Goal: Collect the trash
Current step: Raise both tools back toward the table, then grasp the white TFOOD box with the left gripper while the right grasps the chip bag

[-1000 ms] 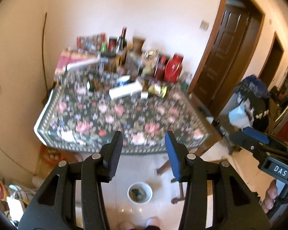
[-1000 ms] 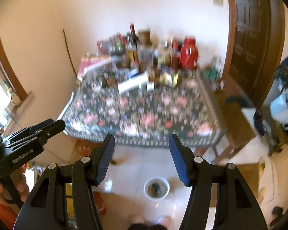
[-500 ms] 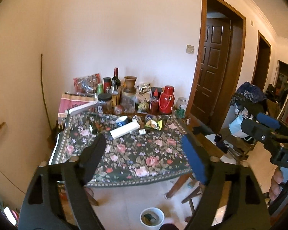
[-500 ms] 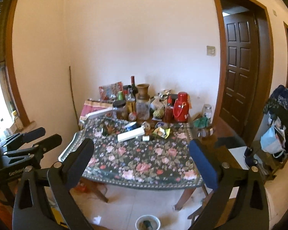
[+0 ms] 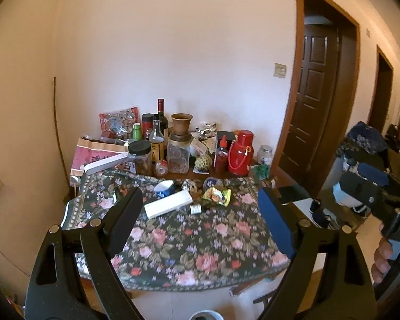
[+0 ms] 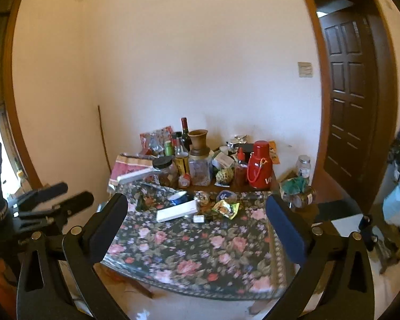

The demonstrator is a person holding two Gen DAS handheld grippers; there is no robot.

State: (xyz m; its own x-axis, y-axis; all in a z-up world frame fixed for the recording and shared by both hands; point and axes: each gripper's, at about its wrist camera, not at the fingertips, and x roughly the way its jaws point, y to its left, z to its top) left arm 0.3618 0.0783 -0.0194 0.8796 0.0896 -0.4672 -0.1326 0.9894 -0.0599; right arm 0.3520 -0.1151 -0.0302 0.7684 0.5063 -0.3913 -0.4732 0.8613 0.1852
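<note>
Trash: a crumpled yellow-green snack wrapper (image 5: 216, 196) (image 6: 226, 209) lies on the flowered cloth of the desk (image 5: 200, 253) (image 6: 200, 256); I take it as the likeliest piece to collect.
Landmark: the white flat box (image 5: 168, 207) (image 6: 176, 210) near the middle of the desk.
Wrapper to landmark: just beside the box, on its right as seen.
Other candidates: a small white capped vial (image 5: 195, 208) sits just in front of the box; a tipped blue-and-white cup (image 5: 164, 188) lies just behind it.
Behind the box: bottles, jars and a red thermos (image 5: 240, 152) crowd the wall side.
Bin: a round white pail (image 5: 206, 315) shows on the floor, below the desk's near edge.
Progress: nothing collected, as far as can be judged; every loose piece is on the desk.
Left tool (image 5: 200, 221): spread wide, empty, well apart from the wrapper and short of the desk's near edge.
Right tool (image 6: 197, 226): also spread, holding nothing, equally far back.
Left to do: approach, pinch the wrapper, carry it to the pail.
</note>
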